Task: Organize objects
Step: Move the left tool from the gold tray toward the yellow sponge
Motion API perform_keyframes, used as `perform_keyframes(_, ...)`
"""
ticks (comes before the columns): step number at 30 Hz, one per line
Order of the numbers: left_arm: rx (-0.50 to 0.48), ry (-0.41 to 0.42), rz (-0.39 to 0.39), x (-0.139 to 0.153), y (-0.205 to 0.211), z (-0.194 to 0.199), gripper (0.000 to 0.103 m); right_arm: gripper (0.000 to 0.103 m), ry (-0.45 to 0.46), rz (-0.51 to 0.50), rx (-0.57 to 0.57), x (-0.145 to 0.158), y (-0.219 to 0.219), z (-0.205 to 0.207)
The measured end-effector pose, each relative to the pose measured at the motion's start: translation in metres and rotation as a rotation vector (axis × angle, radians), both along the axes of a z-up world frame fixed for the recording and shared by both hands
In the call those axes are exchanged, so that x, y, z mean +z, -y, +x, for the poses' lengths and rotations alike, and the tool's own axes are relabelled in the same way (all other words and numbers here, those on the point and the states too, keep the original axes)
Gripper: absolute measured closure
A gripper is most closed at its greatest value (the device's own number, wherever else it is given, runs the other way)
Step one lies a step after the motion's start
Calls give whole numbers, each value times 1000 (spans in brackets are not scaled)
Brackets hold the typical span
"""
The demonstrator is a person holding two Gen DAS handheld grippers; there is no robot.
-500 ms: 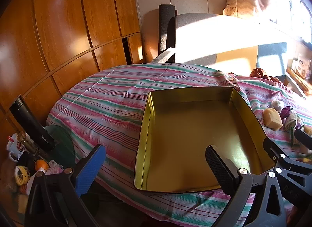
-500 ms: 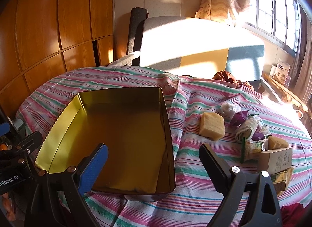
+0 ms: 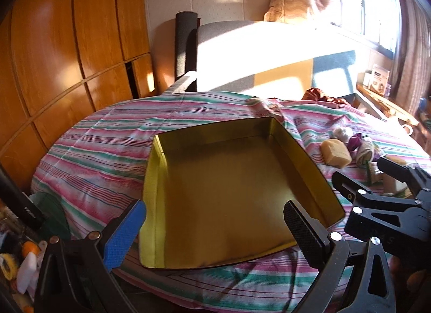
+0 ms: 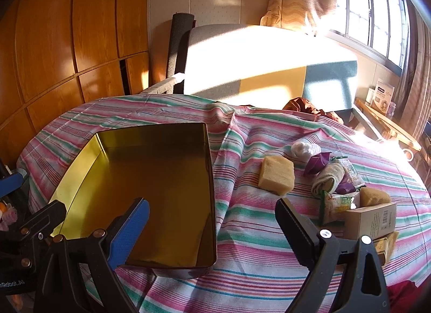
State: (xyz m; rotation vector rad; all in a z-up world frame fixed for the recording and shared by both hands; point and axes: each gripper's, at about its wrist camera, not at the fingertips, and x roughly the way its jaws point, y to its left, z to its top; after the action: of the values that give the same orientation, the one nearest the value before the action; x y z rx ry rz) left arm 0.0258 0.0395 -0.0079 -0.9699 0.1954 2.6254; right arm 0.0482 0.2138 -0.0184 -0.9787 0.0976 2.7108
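Note:
An empty gold metal tin lies on the striped tablecloth. To its right lie a yellow sponge, a white wad, a purple paper piece, a rolled cloth, a green snack packet and a cardboard box. My left gripper is open and empty above the tin's near edge. My right gripper is open and empty over the tin's right wall, left of the pile.
The striped tablecloth covers a round table. A sofa stands behind it, wooden panels at the left. A black bottle and clutter sit low at the left. A wooden rack stands at the right.
Both grippers have shifted slightly; the left view has swung a little right, showing more of the pile. Both stay open and empty.

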Motion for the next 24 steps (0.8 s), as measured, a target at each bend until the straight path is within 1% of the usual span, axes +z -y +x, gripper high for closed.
perform_keyframes(1, -14, 20, 11, -1, -3, 0, 0, 7, 1, -2, -9, 0, -4, 1)
perform_keyframes(3, -36, 45, 1, -6, -14, 0, 0, 7, 8, -8, -26, -1, -14, 3)
perform_keyframes(7, -106, 53, -31, -14, -30, 4, 0, 7, 25, -33, -86, -4, -46, 11)
perform_keyframes(9, -132, 70, -20, -15, -34, 3, 0, 7, 26, -43, -132, -5, -68, 19)
perform_keyframes(13, -177, 133, 59, -13, -41, -6, 0, 7, 15, -72, -256, 0, -127, 39)
perform_keyframes(16, -231, 133, 73, -6, -58, -9, 0, 7, -7, -75, -354, 6, -172, 57)
perform_keyframes(20, -306, 129, 62, 6, -87, -16, 0, 7, -63, -117, -464, 6, -228, 78)
perform_keyframes(21, -323, 125, 63, 9, -94, -18, 0, 7, -83, -144, -483, 4, -239, 84)
perform_keyframes(23, -361, 139, 47, 11, -114, -24, 0, 5, -136, -279, -506, 0, -258, 96)
perform_keyframes(24, -375, 149, 48, 11, -124, -28, 0, 2, -167, -348, -505, -2, -265, 100)
